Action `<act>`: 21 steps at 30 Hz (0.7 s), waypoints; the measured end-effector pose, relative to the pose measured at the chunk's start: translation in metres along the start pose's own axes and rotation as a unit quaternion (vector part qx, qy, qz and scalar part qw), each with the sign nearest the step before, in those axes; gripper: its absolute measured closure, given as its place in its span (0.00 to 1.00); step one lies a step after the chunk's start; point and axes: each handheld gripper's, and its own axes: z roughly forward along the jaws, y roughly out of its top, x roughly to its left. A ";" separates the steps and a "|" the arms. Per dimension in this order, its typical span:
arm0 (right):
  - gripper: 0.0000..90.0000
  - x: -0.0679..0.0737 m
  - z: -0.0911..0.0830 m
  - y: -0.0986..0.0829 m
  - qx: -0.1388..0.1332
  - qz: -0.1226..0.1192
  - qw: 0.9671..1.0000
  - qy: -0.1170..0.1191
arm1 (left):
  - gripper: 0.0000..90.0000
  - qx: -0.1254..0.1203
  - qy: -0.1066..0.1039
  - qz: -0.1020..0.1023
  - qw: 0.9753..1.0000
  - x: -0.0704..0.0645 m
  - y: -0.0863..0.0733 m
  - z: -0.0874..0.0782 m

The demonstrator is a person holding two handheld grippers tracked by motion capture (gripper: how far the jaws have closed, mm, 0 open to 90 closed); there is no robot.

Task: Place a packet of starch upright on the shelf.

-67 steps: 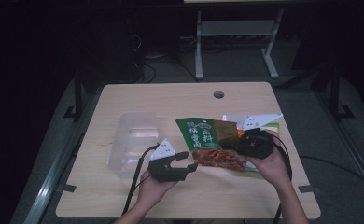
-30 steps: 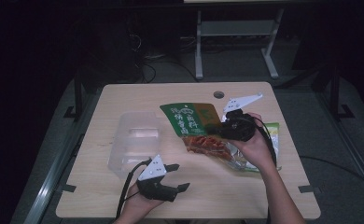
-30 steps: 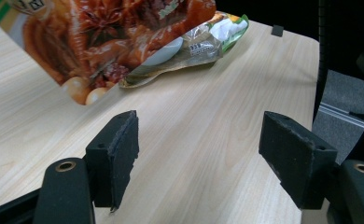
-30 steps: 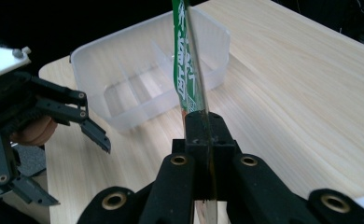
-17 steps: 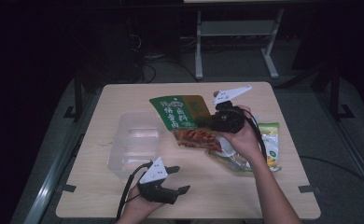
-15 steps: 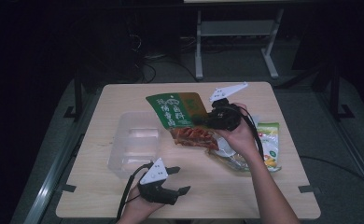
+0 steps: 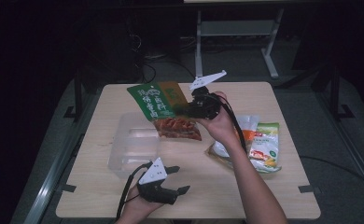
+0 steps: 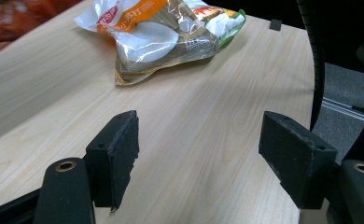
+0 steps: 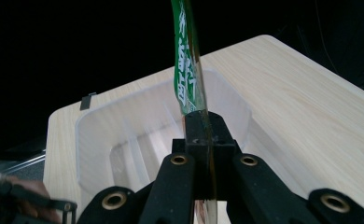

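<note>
High view: right claw (image 7: 194,108) pinching the green snack bag (image 7: 164,109) above the empty clear tub (image 7: 132,145); left claw (image 7: 173,179) spread, resting on the counter (image 7: 283,196).

Green packet (image 7: 164,108) in the right gripper (image 7: 196,108), now farther left, seemingly above the clear tray (image 7: 132,150).
</note>
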 end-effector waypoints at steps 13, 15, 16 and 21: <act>1.00 -0.008 0.034 0.020 0.002 -0.001 1.000 0.010 | 0.32 0.001 -0.001 -0.004 1.000 0.001 -0.002 0.000; 1.00 -0.012 0.043 0.023 0.002 0.003 1.000 0.011 | 0.32 -0.001 0.000 -0.007 1.000 0.002 -0.001 0.000; 1.00 -0.013 0.047 0.024 0.003 0.004 1.000 0.012 | 0.32 -0.003 0.000 -0.008 1.000 0.002 -0.001 -0.001; 1.00 -0.016 0.063 0.027 0.002 0.009 1.000 0.014 | 0.32 -0.004 0.000 -0.011 1.000 0.003 -0.002 -0.002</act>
